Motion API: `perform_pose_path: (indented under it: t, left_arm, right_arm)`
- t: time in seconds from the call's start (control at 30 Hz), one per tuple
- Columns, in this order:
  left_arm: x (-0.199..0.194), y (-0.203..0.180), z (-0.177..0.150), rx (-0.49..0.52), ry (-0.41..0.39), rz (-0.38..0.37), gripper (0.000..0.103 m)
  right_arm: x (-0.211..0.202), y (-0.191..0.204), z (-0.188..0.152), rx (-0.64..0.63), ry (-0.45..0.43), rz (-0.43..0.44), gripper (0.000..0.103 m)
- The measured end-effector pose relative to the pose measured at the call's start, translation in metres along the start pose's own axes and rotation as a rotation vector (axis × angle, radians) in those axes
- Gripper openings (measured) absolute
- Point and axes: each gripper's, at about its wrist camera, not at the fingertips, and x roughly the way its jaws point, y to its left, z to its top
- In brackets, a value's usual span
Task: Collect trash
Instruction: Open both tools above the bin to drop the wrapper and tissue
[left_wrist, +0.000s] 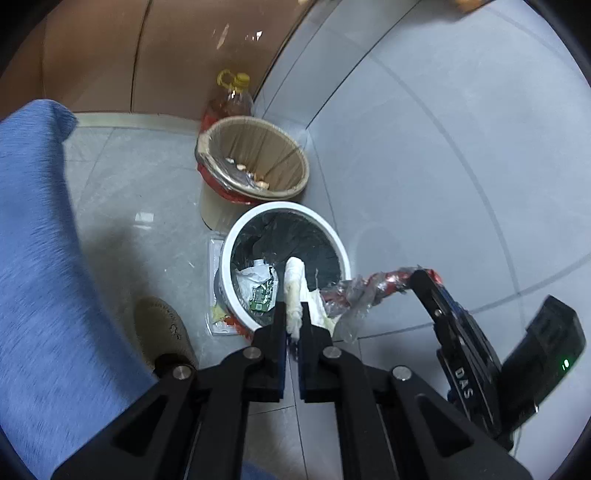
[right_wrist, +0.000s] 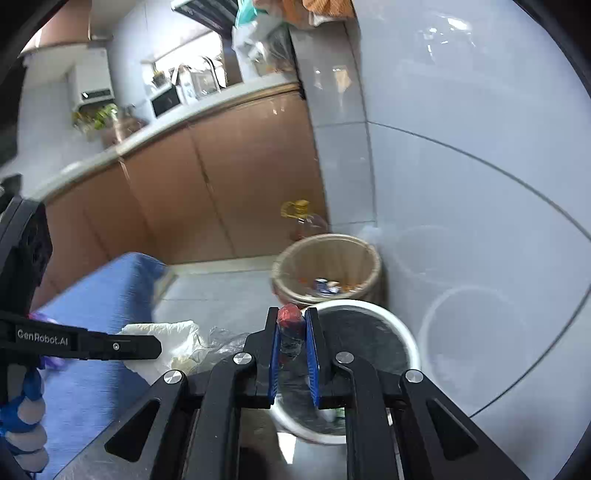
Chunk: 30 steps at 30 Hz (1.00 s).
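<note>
In the left wrist view my left gripper is shut on a crumpled white tissue, held over the near rim of a white bin with a black liner and some paper and a green board inside. My right gripper comes in from the right, shut on a twisted red and clear plastic wrapper. The right wrist view shows that gripper pinching the wrapper above the white bin. The left gripper and its tissue are at the left.
A tan bin with scraps stands just behind the white one, by a yellow-capped oil bottle and brown cabinets. A person's blue-clothed leg and beige shoe are left. Flat clear packaging lies on the tiled floor.
</note>
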Motion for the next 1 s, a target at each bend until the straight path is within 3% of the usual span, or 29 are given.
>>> perform_pose_path:
  t: [0.33, 0.43, 0.53, 0.73, 1.0]
  left_arm:
    - [0.084, -0.004, 0.045, -0.015, 0.069, 0.017, 0.008]
    - [0.100, 0.000, 0.054, -0.045, 0.082, 0.000, 0.024]
    - [0.107, 0.001, 0.059, -0.062, 0.082, -0.012, 0.030]
    - [0.097, -0.002, 0.052, -0.050, 0.065, -0.021, 0.031]
    - [0.036, -0.008, 0.031, -0.017, -0.026, 0.010, 0.031]
  right_arm:
    - [0.045, -0.017, -0.011, -0.023, 0.057, -0.127, 0.015]
    - [0.053, -0.022, -0.012, -0.018, 0.066, -0.150, 0.027]
    - [0.055, -0.025, -0.013, -0.016, 0.069, -0.166, 0.037]
    - [0.047, -0.019, -0.011, -0.024, 0.056, -0.165, 0.051]
    - [0.013, 0.002, -0.002, -0.020, -0.006, -0.139, 0.076]
